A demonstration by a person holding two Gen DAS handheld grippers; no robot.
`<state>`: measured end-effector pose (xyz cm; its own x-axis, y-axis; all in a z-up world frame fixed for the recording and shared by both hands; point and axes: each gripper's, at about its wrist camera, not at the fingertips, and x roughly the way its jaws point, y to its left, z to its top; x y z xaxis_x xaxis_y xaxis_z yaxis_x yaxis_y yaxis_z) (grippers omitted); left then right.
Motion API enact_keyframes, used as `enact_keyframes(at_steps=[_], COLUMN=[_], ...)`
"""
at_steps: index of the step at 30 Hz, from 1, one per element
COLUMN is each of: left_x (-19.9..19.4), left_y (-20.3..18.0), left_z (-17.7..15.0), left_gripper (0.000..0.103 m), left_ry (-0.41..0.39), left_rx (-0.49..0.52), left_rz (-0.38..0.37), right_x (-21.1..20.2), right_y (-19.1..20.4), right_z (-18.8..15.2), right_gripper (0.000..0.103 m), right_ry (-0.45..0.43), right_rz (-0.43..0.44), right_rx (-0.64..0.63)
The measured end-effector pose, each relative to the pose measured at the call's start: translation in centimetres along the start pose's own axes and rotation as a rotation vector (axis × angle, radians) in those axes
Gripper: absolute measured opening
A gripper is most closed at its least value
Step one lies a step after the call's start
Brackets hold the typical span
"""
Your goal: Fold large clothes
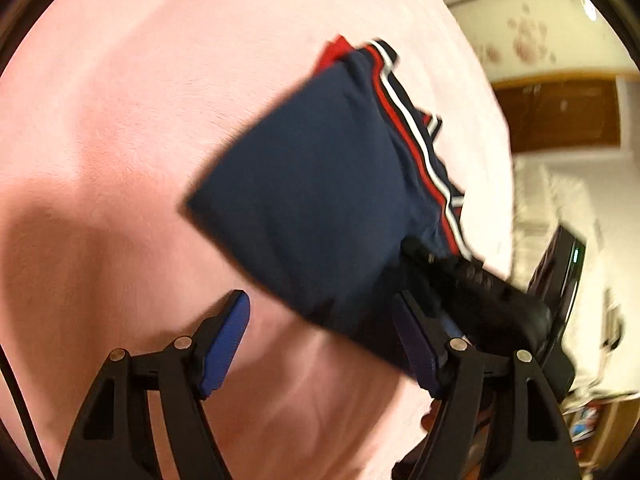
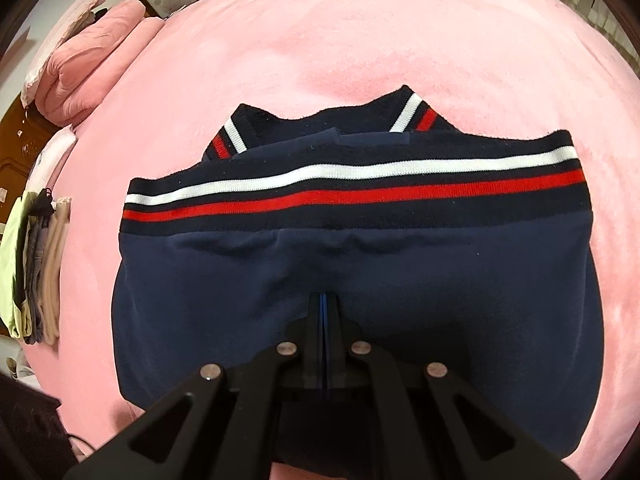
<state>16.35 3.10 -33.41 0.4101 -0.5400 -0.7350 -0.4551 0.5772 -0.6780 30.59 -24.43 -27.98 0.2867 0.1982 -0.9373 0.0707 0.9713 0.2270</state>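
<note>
While folded, sweater (image 2: 360, 280) (navy) lies on blanket (image 2: 360, 40).

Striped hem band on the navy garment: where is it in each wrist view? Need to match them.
Left wrist: the striped hem band runs diagonally along the upper-right edge of the folded navy garment, right of centre.
Right wrist: the band runs nearly level across the picture's middle, above the shut right gripper.
Shared landmark: the pink blanket under the garment.
</note>
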Motion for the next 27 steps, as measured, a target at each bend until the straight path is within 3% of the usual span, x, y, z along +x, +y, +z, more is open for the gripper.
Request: enact_keyframes(at_steps=[3, 7, 13, 15, 17, 20, 22, 27], left_x=[0.4, 1.9, 2.0, 1.7, 0.8, 0.2, 0.0, 0.4], left_y=[1.2, 0.9, -0.4, -2.9, -6.6, -10.3, -12.2, -16.2], left_z=[1.1, 2.3, 2.4, 1.8, 0.4, -1.1, -1.6, -4.1], left_gripper=[0.070, 0.057, 0.029, 0.024, 0.020, 0.017, 0.017, 0.017], left_ry=[-0.035, -0.070, -0.147, -0.187, -0.256, -0.321, -0.345, -0.404], left_rx=[-0.067, -0.088, -0.103, 0.021, 0.218, 0.405, 0.477, 0.730], left_rz=[-0.086, -0.135, -0.063, 0.031, 0.116, 0.160, 0.174, 0.256], right_x=[-0.1, -0.3, -0.7, -0.9, -1.2, -1.7, -2.1, -4.1], right_y=[-0.5, -1.3, -1.5, -1.7, -2.2, -3.1, -4.1, -9.4], right_z=[0.0, -0.2, -0.6, -0.9, -1.3, -1.4, -1.5, -1.5], right_gripper=[0.000, 0.000, 0.000, 0.000, 0.000, 0.000, 0.000, 0.000], right_ry=[-0.001, -0.009, -0.023, -0.030, -0.040, -0.047, -0.047, -0.066], right_rz=[0.020, 0.046, 0.048, 0.052, 0.064, 0.096, 0.132, 0.252], right_rx=[0.025, 0.052, 0.113, 0.129, 0.146, 0.161, 0.177, 0.300])
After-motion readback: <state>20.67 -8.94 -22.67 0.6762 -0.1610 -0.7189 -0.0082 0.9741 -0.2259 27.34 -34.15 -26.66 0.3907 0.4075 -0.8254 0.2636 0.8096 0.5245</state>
